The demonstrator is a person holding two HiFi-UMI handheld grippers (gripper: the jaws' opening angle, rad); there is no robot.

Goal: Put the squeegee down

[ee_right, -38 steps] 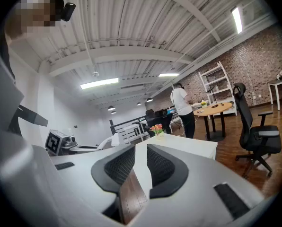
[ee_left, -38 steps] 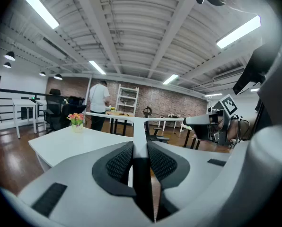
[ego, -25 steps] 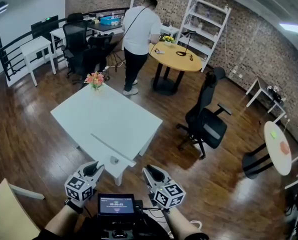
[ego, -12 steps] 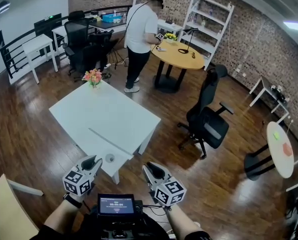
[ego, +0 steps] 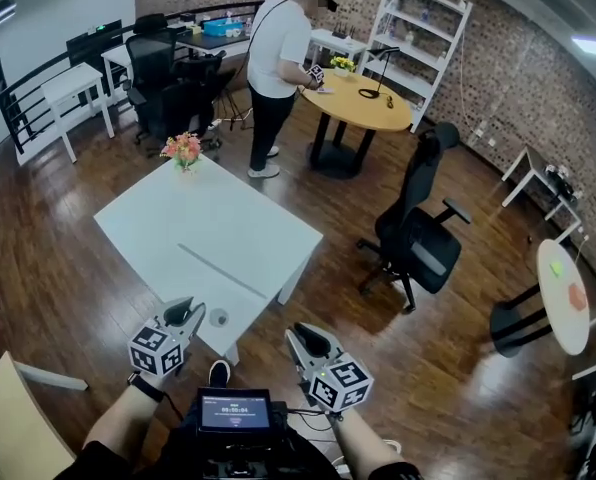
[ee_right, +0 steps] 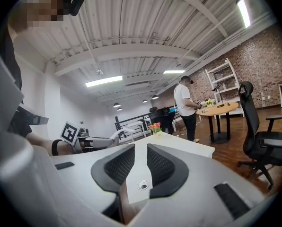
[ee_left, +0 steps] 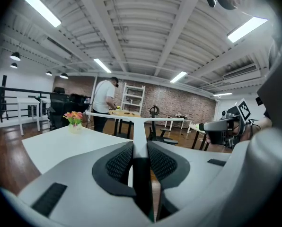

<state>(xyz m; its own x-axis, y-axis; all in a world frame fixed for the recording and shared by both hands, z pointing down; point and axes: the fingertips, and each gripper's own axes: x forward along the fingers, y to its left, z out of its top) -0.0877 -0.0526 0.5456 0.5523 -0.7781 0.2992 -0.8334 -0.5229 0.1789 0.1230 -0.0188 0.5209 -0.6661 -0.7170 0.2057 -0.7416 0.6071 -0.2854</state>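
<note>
Where left hand-held gripper (ee_left: 141, 148) clamps squeegee (ee_left: 140, 123) | handle end hidden

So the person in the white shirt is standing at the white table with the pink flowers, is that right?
Not quite. The person in the white shirt stands at the round wooden table, beyond the white table. The pink flowers do sit on that white table. The head view shows this.

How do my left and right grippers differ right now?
The left gripper is shut on the thin handle of the squeegee; the right gripper has its jaws apart with nothing between them. The left gripper reaches the near edge of the white table; the right gripper is over the wooden floor beside it. Both point forward toward that table.
</note>
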